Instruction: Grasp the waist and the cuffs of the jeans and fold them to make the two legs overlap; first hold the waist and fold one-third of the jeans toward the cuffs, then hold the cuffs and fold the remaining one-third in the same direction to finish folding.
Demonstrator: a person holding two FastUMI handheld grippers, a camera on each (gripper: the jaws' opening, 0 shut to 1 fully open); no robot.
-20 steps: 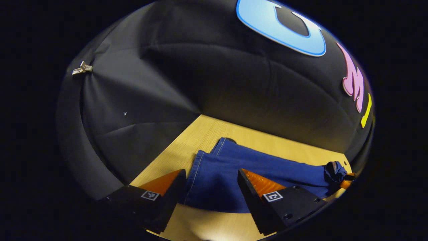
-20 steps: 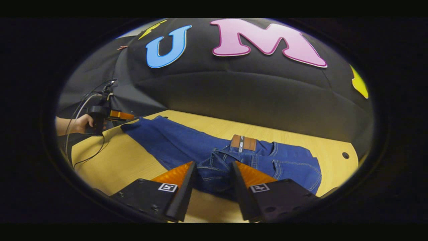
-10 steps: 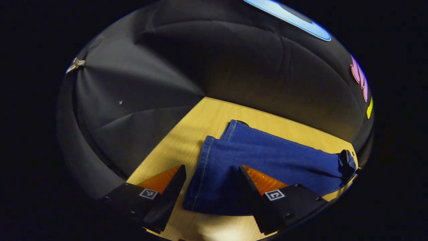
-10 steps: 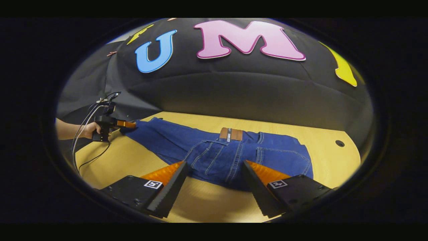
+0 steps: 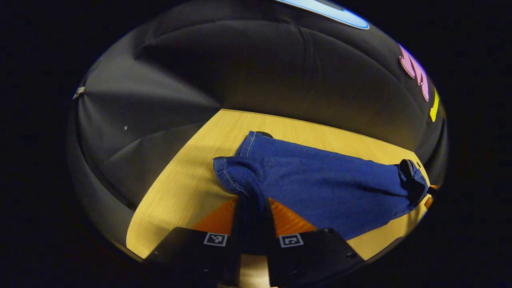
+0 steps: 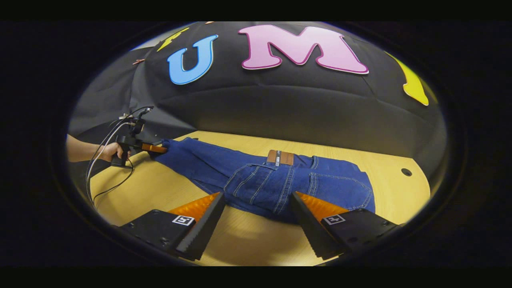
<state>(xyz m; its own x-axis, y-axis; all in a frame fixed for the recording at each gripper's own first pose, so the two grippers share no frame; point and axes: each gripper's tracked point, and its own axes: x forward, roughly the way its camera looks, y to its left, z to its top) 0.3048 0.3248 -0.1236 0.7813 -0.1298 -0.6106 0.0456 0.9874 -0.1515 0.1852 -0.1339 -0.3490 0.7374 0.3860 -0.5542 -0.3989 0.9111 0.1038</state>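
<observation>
The long blue denim jeans (image 6: 264,182) lay from 9 to 3 o'clock across the yellow wooden counter (image 6: 240,244), the left gripper (image 5: 251,208) with its fingers clamped on the cuffs (image 5: 232,176), and the right gripper (image 6: 256,224), fingers apart, just short of the waist (image 6: 340,188) at 12 o'clock.

blue jeans (image 6: 280,186), tan waist patch (image 6: 280,157), yellow-wood table (image 6: 160,192)

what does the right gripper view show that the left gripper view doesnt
Right gripper view: the waist end of the jeans with its back pockets and brown waist patch, a person's hand holding the left gripper at the cuffs, trailing cables, and the open right gripper in front of the waist.

Left gripper view: the cuff hems close up, one pinched between the left gripper's fingers.

Both: the blue jeans lying along the wooden table, and the black cloth wall behind.
</observation>
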